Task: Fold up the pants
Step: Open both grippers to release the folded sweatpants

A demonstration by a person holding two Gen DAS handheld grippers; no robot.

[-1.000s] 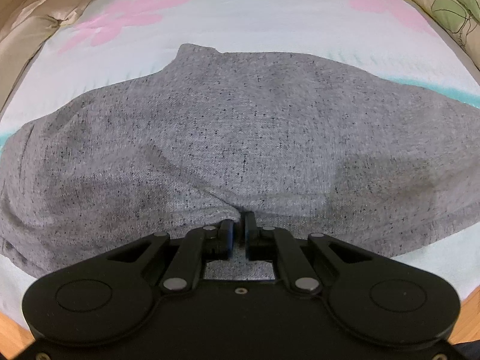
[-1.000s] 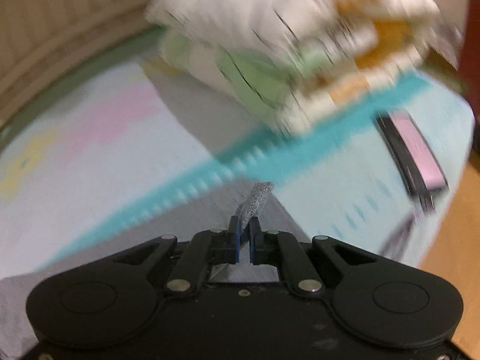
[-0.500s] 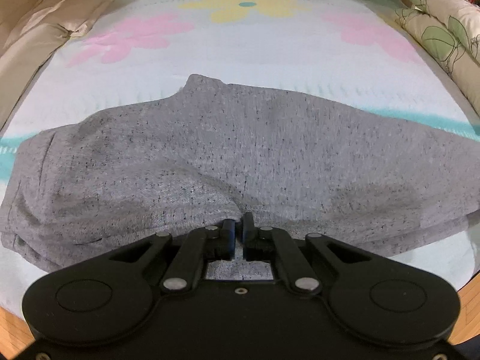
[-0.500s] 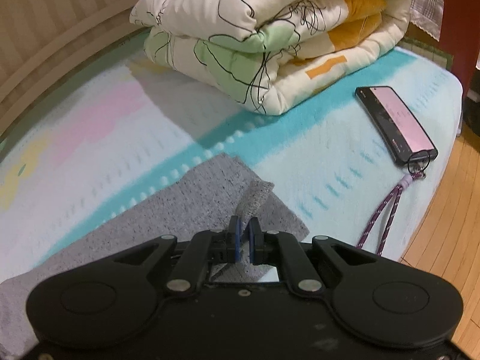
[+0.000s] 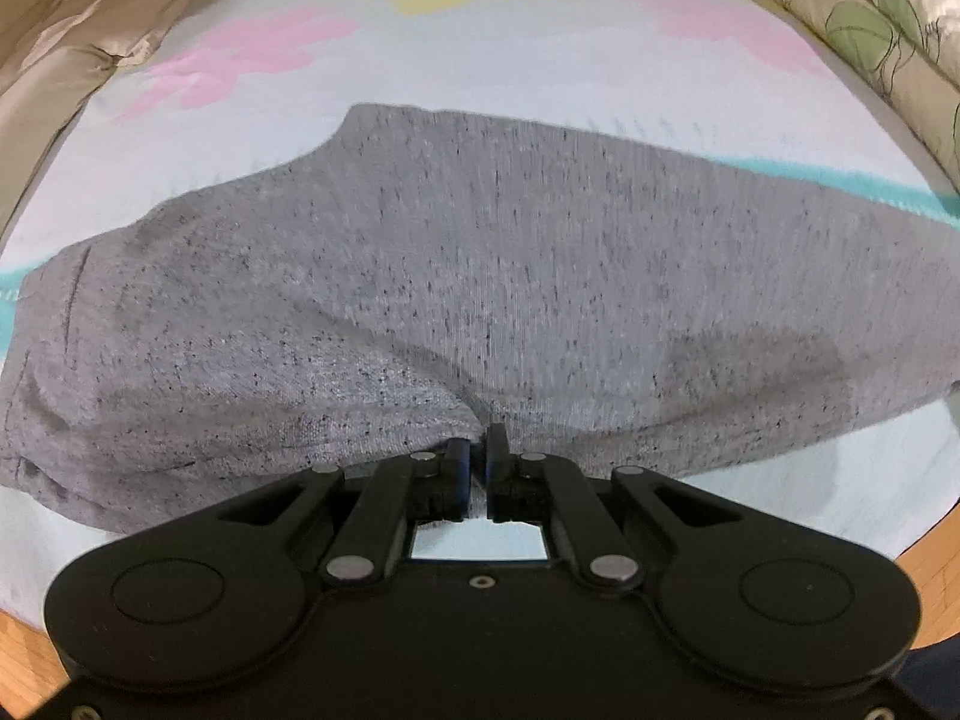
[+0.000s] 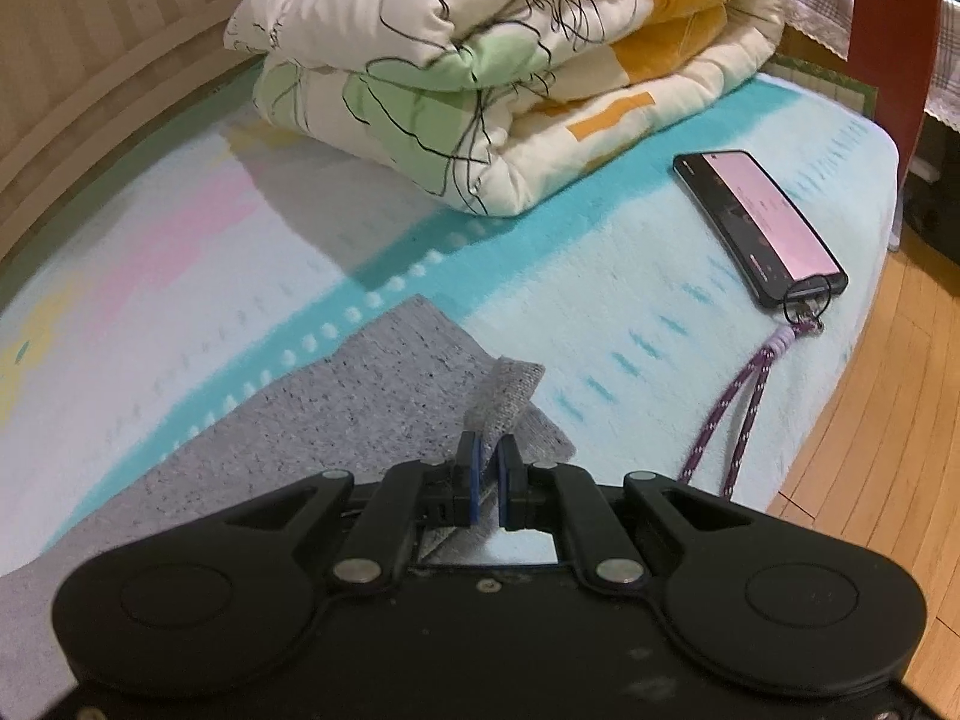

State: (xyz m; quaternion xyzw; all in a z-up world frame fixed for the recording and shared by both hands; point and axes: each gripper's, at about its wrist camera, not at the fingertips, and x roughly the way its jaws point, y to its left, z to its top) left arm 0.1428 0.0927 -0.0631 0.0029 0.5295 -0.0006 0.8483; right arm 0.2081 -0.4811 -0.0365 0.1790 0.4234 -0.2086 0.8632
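Observation:
Grey speckled pants [image 5: 480, 276] lie folded lengthwise across a pale flowered bed sheet [image 5: 480, 60]. My left gripper [image 5: 478, 450] is shut on the near edge of the pants at mid length, and the cloth puckers into its jaws. In the right wrist view the leg end of the pants [image 6: 336, 408] lies flat on the sheet. My right gripper [image 6: 489, 450] is shut on the near corner of the leg cuff [image 6: 507, 390], which stands up in a small flap between the fingers.
A folded quilt [image 6: 510, 72] with green and orange print lies on the bed beyond the cuff. A phone [image 6: 759, 228] with a purple lanyard [image 6: 738, 414] lies near the bed's right edge. Wooden floor [image 6: 870, 420] shows to the right. Beige pillows [image 5: 72, 60] lie at far left.
The right gripper has swung and settled, its view going from blurred to steady, with the cuff still pinched. The left gripper has lowered slightly toward the pants, still holding the edge.

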